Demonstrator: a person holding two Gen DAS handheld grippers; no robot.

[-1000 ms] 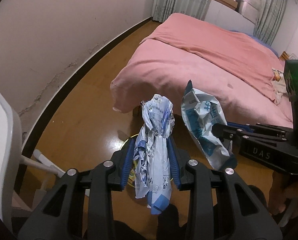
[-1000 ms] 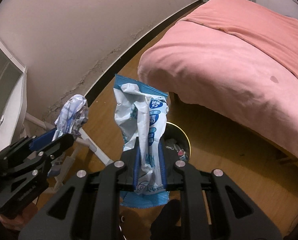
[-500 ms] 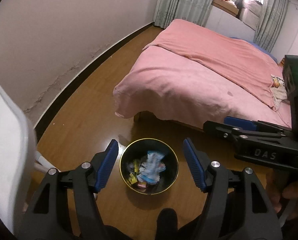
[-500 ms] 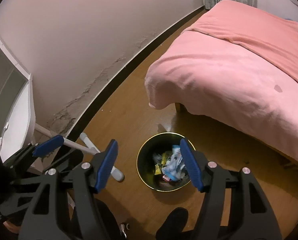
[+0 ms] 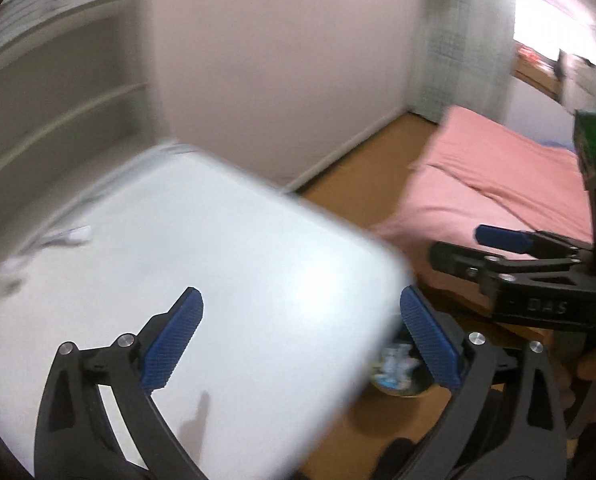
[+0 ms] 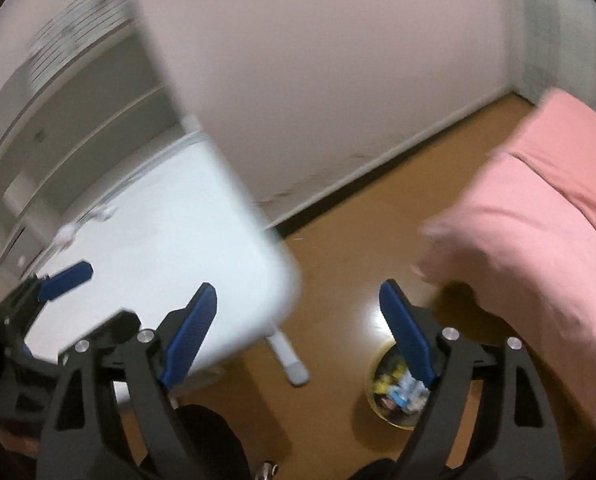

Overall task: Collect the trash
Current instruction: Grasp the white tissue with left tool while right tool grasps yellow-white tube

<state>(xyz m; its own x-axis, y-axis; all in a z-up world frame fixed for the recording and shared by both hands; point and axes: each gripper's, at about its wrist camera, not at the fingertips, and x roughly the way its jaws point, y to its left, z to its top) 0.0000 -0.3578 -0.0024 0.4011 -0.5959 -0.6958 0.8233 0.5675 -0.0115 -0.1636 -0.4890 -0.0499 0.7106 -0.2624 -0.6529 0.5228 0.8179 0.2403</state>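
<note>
Both views are motion-blurred. A round dark bin with a gold rim stands on the floor, with several crumpled wrappers inside. In the left wrist view the bin peeks out behind the table's corner. My left gripper hangs over the white table; its jaws are opening, with nothing between them. My right gripper is above the floor between table and bin; its jaws are opening too, and they hold nothing. Small white scraps lie on the table's far side.
A pink-covered bed fills the right side. A white shelf unit stands behind the table against the wall. A white table foot rests on the wooden floor. A person's hand holds the right gripper.
Both grippers let go of their crumpled wrappers, which now lie in the bin. Both then rose and swung left, bringing the white table and shelf into view.
</note>
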